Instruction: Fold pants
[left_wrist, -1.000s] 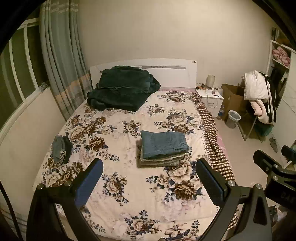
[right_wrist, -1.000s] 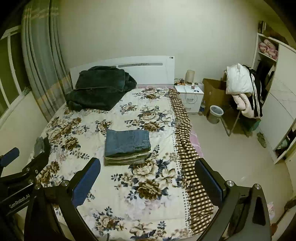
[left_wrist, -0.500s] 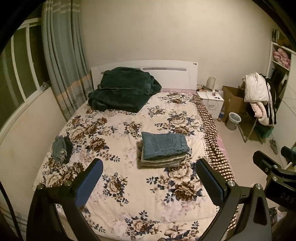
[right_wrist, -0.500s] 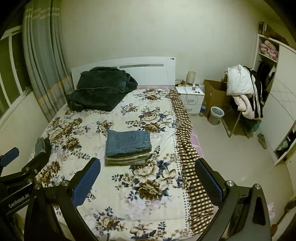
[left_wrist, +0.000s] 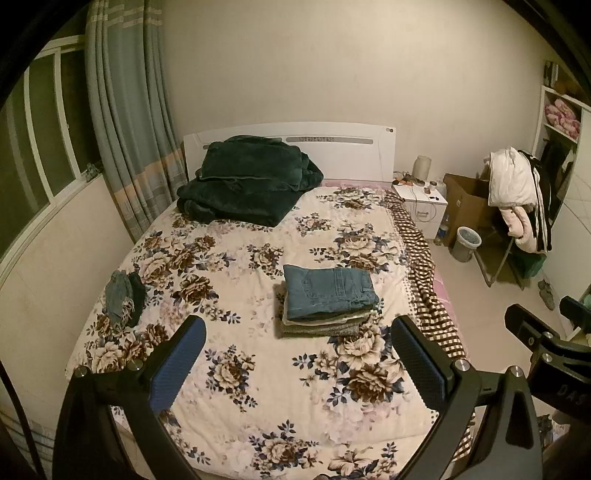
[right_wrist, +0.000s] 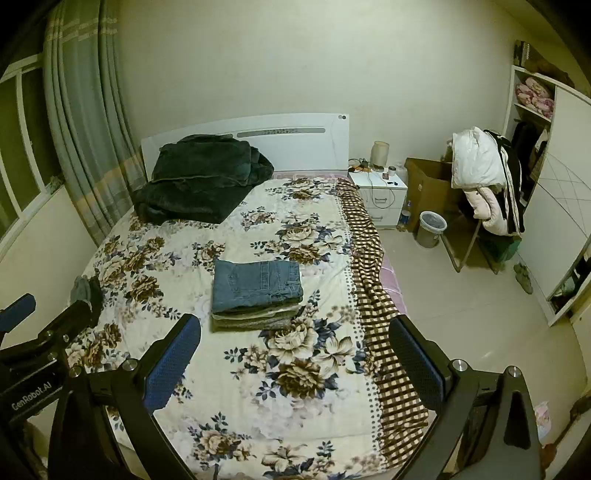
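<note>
The left gripper (left_wrist: 297, 363) hangs above the foot of the bed with its 2 blue-padded fingers (left_wrist: 177, 363) spread wide and nothing between them; its body and the hand that holds it are cut off by the bottom edge of the left wrist view. The right gripper (right_wrist: 295, 363) sits just beside it at much the same height, its fingers (right_wrist: 171, 363) equally wide apart and empty, and its handle is likewise cut off below. Each gripper shows only as a dark partial frame at the edge of the other's view. Beyond both, the folded pants (left_wrist: 328, 291) lie as blue denim on top of a small stack of folded clothes (left_wrist: 321, 325) near the middle of the floral bedspread (left_wrist: 258, 376), well apart from either gripper; how many pieces lie under the denim is hard to tell. A small crumpled cloth (left_wrist: 122, 299) rests near the bed's left edge, its kind unclear. A dark green blanket (left_wrist: 247, 182) is heaped against the white headboard (left_wrist: 351, 147). To the right stand a white nightstand (right_wrist: 382, 199) with small, indistinct items on top, a waste bin (right_wrist: 430, 229), and a chair piled with clothes (right_wrist: 484, 177).
</note>
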